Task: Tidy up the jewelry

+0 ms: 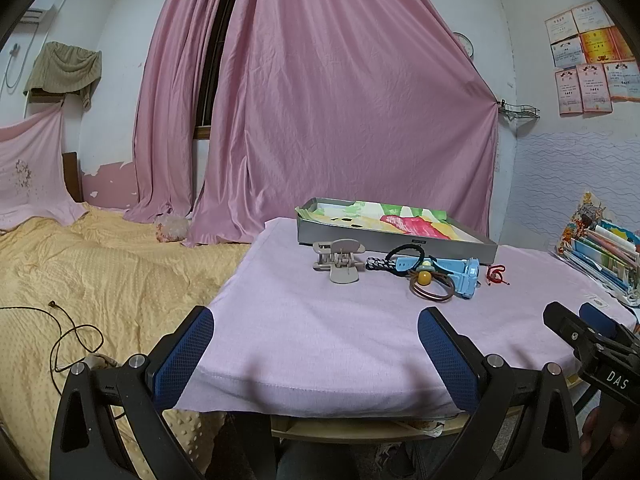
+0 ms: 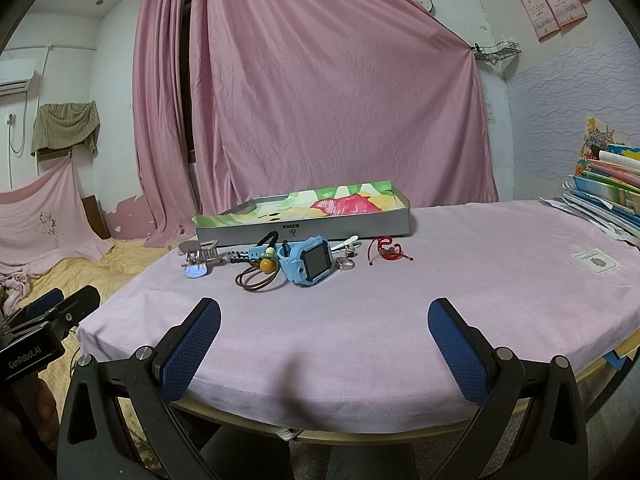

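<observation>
A row of small items lies on the pink-covered table (image 2: pixel 400 320) in front of a shallow grey box (image 2: pixel 304 228) lined with colourful paper. From left to right: a beige hair claw (image 1: pixel 340 262) (image 2: pixel 200 258), a brown hair tie with a yellow bead (image 1: pixel 430 282) (image 2: pixel 260 274), a blue watch (image 1: pixel 466 274) (image 2: pixel 310 262), silver rings (image 2: pixel 346 264) and a red cord bracelet (image 1: pixel 496 274) (image 2: pixel 386 252). My left gripper (image 1: pixel 316 328) and my right gripper (image 2: pixel 324 318) hover open over the table's near edge, both empty and well short of the items.
A bed with a yellow quilt (image 1: pixel 100 272) and a dark cable (image 1: pixel 68 332) lies left of the table. Stacked books (image 2: pixel 612 192) stand at the table's right end. A white label (image 2: pixel 596 262) lies on the cloth. Pink curtains (image 1: pixel 320 100) hang behind.
</observation>
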A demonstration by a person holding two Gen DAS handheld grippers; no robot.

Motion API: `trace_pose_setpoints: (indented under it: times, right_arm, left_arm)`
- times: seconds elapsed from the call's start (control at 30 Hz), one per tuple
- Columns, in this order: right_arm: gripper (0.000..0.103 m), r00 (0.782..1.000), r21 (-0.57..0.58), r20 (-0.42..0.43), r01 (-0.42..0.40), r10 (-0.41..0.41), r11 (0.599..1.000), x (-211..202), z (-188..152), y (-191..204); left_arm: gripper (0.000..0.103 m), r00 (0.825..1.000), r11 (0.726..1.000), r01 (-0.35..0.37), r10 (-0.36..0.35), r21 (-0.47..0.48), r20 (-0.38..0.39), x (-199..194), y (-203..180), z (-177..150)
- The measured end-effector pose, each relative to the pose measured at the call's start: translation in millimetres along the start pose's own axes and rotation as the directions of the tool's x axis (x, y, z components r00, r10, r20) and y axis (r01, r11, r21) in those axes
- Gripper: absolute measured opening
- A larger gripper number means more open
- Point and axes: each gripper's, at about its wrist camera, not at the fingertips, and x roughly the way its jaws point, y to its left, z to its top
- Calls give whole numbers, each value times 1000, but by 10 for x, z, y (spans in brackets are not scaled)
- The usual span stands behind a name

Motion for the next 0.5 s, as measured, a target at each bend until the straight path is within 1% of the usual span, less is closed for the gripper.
trace_pose_setpoints:
  times: [0.5]
  right_arm:
    - [102, 1000, 0, -1, -1, 1, 1000, 1, 2, 8]
  left_arm:
    - [102, 1000, 1000, 2, -2, -2, -2, -6, -1, -11]
